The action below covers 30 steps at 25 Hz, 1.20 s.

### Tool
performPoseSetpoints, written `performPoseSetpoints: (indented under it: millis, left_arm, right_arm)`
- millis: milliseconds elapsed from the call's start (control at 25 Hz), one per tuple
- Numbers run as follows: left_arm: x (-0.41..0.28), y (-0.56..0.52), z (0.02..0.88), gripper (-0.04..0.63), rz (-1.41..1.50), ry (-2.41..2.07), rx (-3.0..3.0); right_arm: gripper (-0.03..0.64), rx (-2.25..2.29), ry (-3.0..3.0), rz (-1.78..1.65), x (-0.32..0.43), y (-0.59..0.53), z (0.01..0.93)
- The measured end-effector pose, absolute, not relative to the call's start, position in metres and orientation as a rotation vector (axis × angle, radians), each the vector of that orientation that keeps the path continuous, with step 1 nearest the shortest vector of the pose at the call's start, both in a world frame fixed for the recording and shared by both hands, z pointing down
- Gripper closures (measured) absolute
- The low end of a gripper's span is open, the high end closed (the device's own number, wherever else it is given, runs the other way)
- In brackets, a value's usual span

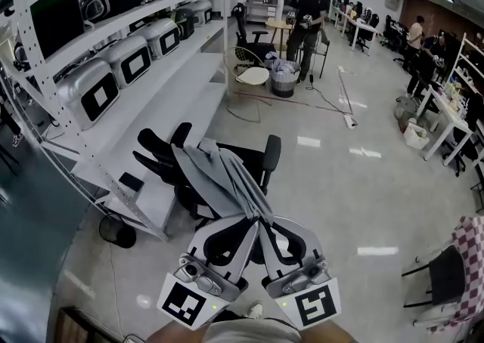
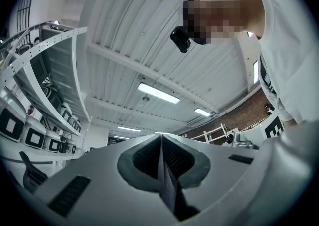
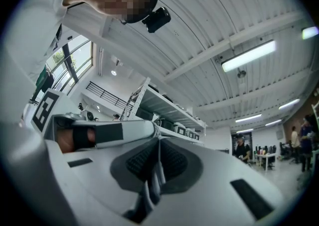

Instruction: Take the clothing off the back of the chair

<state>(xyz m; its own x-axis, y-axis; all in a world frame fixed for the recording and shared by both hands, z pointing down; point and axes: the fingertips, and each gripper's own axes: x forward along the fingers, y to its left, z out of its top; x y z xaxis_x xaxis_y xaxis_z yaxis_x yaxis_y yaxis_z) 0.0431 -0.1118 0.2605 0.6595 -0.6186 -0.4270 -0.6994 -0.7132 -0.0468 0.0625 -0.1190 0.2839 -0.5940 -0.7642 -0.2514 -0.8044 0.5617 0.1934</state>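
Two claws side by side, left claw (image 1: 243,225) and right claw (image 1: 266,227), each clamped shut on grey garment (image 1: 219,175); fabric pinched between pads in both gripper views. Glossy pale floor (image 1: 340,205) below claws. Shelving rack (image 1: 151,100) with grey appliances ahead-left, person (image 1: 306,9) standing far ahead. Garment's long axis runs forward from jaw tips, slightly leftward: bunched narrow at claws, widening over black office chair (image 1: 270,154) just ahead.

floor (image 1: 363,205) (pale, glossy) | on it: black chair (image 1: 269,156) | bin (image 1: 284,84) | cable (image 1: 330,100)
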Motion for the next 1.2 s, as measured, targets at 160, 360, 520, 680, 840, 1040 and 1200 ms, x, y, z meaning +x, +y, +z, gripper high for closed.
performPoseSetpoints:
  millis: [160, 360, 520, 680, 840, 1040, 1200]
  left_arm:
    - [0.058, -0.107, 0.261, 0.580, 0.577, 1.042, -2.686]
    - [0.072, -0.098, 0.254, 0.580, 0.607, 0.991, -2.688]
    - [0.083, -0.081, 0.240, 0.580, 0.604, 0.957, -2.636]
    - [0.083, -0.083, 0.252, 0.580, 0.594, 1.029, -2.677]
    - [0.080, -0.083, 0.268, 0.580, 0.559, 1.094, -2.694]
    - [0.061, -0.080, 0.276, 0.580, 0.519, 1.151, -2.689]
    - [0.034, -0.078, 0.282, 0.580, 0.501, 1.207, -2.683]
  right_arm:
    - [0.598, -1.350, 2.646, 0.429, 0.073, -0.116, 0.286]
    - [0.598, -1.356, 2.604, 0.440, 0.089, -0.108, 0.279]
    - [0.598, -1.315, 2.576, 0.510, 0.098, -0.097, 0.261]
    - [0.598, -1.302, 2.639, 0.457, 0.101, -0.095, 0.273]
    - [0.598, -1.290, 2.682, 0.378, 0.098, -0.095, 0.291]
    - [0.598, -1.240, 2.705, 0.330, 0.079, -0.092, 0.299]
    - [0.598, -1.208, 2.723, 0.306, 0.057, -0.090, 0.302]
